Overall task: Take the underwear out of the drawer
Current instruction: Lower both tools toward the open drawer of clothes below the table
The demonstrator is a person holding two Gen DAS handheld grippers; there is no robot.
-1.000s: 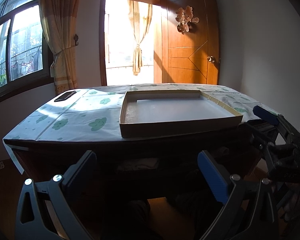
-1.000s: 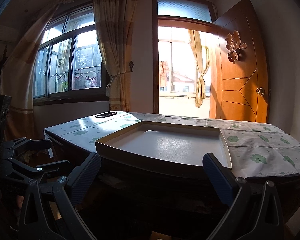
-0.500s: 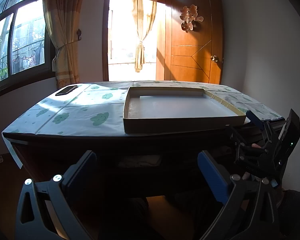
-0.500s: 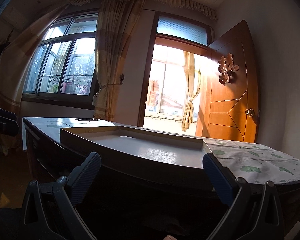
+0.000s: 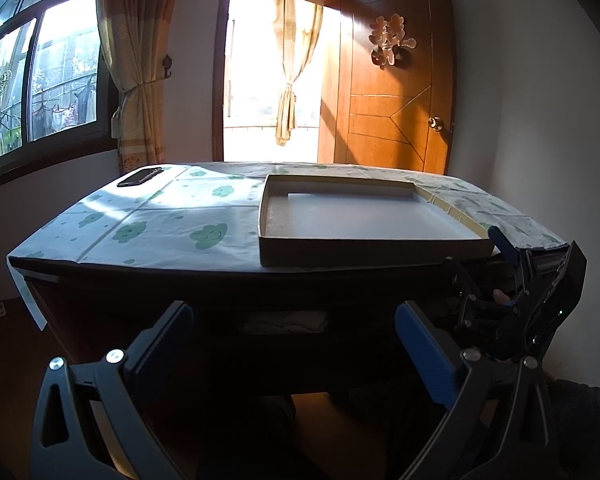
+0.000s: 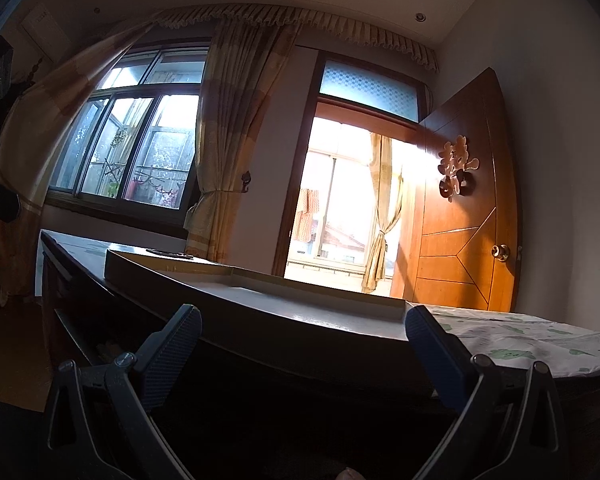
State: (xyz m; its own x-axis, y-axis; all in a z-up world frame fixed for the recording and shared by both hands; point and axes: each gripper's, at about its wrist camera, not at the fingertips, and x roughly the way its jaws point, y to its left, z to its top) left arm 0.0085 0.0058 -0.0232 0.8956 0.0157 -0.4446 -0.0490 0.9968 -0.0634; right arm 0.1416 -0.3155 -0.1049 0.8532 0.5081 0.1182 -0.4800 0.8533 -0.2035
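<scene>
Both your grippers gape empty before the dark cabinet.

Your left gripper (image 5: 290,344) and right gripper (image 6: 302,340) hold their jaws wide apart. The underwear (image 5: 284,321), a pale, crumpled, dimly lit bundle, lies in the drawer (image 5: 280,336) under the table (image 5: 160,224), below the cardboard tray (image 5: 372,252).

Daylight blew out the open doorway (image 5: 272,80) and lit the cloud-printed tablecloth (image 5: 160,216) along the table's far edge. Below its near edge, everything sank into murky shadow. Fisheye bending curved both views' edges.
</scene>
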